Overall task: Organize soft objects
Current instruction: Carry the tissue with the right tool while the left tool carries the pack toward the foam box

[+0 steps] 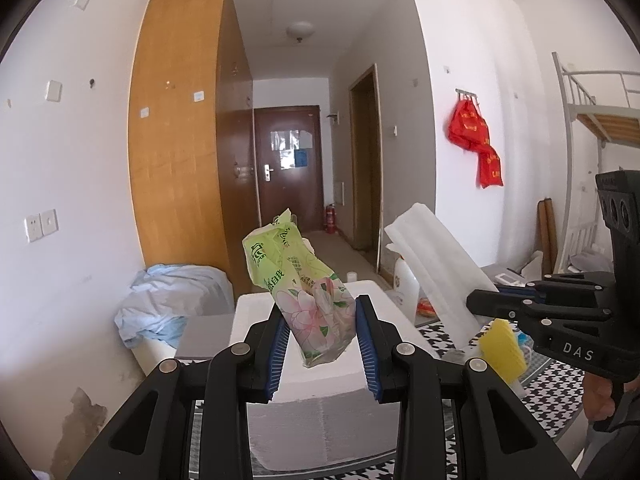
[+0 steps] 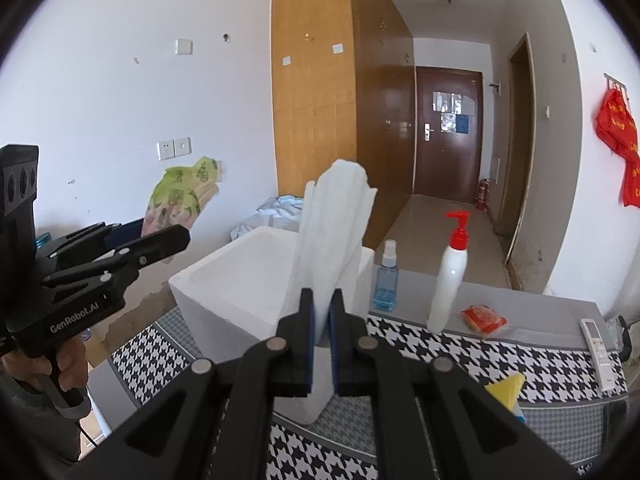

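Observation:
My left gripper (image 1: 322, 344) is shut on a green floral tissue pack (image 1: 304, 284) and holds it upright above the white foam box (image 1: 320, 384). The pack also shows in the right wrist view (image 2: 180, 196), with the left gripper (image 2: 160, 240) beneath it. My right gripper (image 2: 322, 332) is shut on a white folded soft sheet (image 2: 332, 236) that stands up in front of the foam box (image 2: 224, 280). The sheet (image 1: 436, 268) and right gripper (image 1: 486, 300) show at right in the left wrist view.
A houndstooth cloth (image 2: 500, 356) covers the table. On it stand a blue spray bottle (image 2: 386, 280), a white pump bottle (image 2: 450, 276), an orange packet (image 2: 484, 318), a remote (image 2: 598, 350) and a yellow sponge (image 2: 506, 390). Blue bedding (image 1: 168, 304) lies left of the box.

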`<act>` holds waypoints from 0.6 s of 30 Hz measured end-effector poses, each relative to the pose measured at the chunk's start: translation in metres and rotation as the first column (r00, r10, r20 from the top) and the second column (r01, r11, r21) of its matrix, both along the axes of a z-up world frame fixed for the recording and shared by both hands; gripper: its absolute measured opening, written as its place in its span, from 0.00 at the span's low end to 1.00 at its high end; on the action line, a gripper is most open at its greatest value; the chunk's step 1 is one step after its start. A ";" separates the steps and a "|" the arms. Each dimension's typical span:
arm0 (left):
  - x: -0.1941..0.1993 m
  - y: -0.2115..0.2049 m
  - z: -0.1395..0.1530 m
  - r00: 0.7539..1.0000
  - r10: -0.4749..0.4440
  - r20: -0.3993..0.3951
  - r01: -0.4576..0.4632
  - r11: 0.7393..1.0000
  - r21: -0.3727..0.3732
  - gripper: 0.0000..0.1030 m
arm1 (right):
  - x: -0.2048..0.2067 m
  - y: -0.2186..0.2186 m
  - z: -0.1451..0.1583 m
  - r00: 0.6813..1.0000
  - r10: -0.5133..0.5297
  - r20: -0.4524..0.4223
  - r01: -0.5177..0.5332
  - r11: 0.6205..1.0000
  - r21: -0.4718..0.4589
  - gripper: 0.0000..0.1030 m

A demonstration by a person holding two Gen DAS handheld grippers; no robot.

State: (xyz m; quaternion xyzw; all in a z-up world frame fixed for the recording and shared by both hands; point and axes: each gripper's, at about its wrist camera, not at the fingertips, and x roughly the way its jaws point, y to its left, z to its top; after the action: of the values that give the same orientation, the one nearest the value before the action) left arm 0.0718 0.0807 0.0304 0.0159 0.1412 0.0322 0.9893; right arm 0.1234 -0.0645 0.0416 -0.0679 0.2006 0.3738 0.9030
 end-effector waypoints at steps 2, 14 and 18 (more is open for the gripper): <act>0.001 0.001 -0.001 1.000 0.005 0.000 -0.005 1.000 -0.001 0.34 | 0.001 0.006 0.000 1.000 0.005 -0.001 -0.005 1.000 -0.005 0.09; 0.006 0.019 -0.005 0.999 0.038 -0.005 -0.039 0.999 -0.025 0.34 | 0.010 0.038 -0.001 0.999 0.040 -0.017 -0.040 0.999 -0.027 0.09; 0.005 0.026 -0.004 0.999 0.051 0.001 -0.051 0.998 -0.025 0.34 | 0.016 0.046 -0.002 0.999 0.047 -0.024 -0.048 0.998 -0.034 0.09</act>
State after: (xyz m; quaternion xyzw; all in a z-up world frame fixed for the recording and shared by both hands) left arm 0.0771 0.1064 0.0265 0.0001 0.1413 0.0558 0.9884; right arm 0.1390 -0.0187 0.0393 -0.0841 0.2160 0.3925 0.8901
